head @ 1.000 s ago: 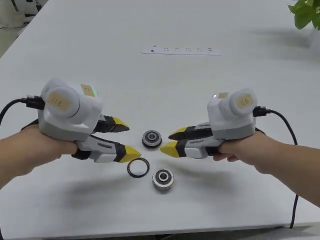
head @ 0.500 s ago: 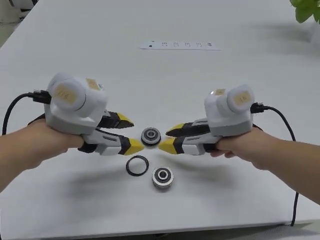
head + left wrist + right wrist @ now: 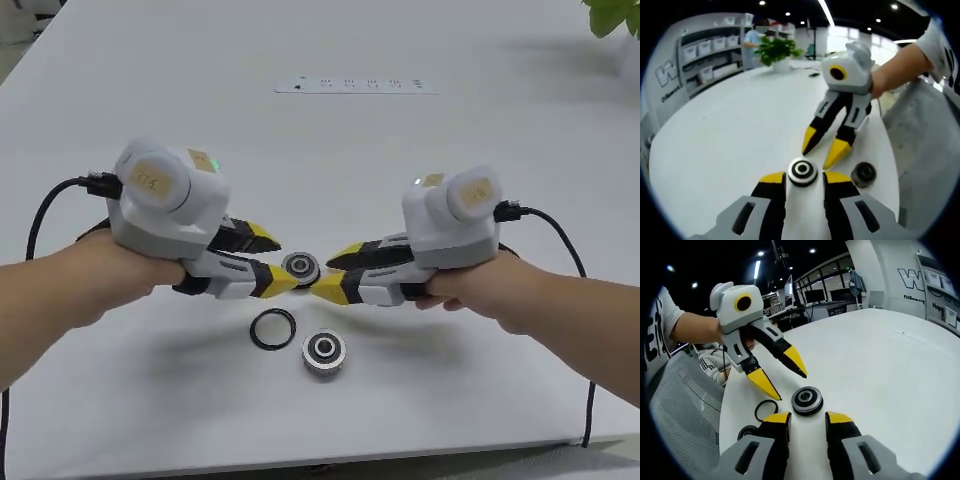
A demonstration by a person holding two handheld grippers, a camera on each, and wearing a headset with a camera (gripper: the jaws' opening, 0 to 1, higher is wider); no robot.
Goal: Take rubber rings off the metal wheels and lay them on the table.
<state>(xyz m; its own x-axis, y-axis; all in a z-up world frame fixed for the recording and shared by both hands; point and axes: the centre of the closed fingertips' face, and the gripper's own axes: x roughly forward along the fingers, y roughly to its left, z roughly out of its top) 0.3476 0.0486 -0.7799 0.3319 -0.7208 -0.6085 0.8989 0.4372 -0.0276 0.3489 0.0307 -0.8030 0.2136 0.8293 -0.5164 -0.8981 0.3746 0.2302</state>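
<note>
A metal wheel with a black rubber ring [image 3: 300,268] lies on the white table [image 3: 330,170], between the two grippers. My left gripper [image 3: 272,260] is open, and its yellow tips flank the wheel [image 3: 802,171] in the left gripper view. My right gripper [image 3: 332,273] is open too, with the wheel [image 3: 807,400] just ahead of its tips. A loose black rubber ring [image 3: 273,329] lies flat nearer to me. Beside it rests a second wheel [image 3: 324,352]; I cannot tell whether it carries a ring. The loose ring [image 3: 765,410] and second wheel [image 3: 747,432] sit left of the right jaws.
A flat white strip with dark marks [image 3: 355,87] lies far back on the table. Green plant leaves [image 3: 610,15] hang at the far right corner. Black cables [image 3: 565,260] trail from both grippers. The table's near edge [image 3: 320,462] runs close below the second wheel.
Both grippers have moved inward toward the wheel between them; their tips now stand close at its two sides. The loose ring and second wheel have stayed put.
</note>
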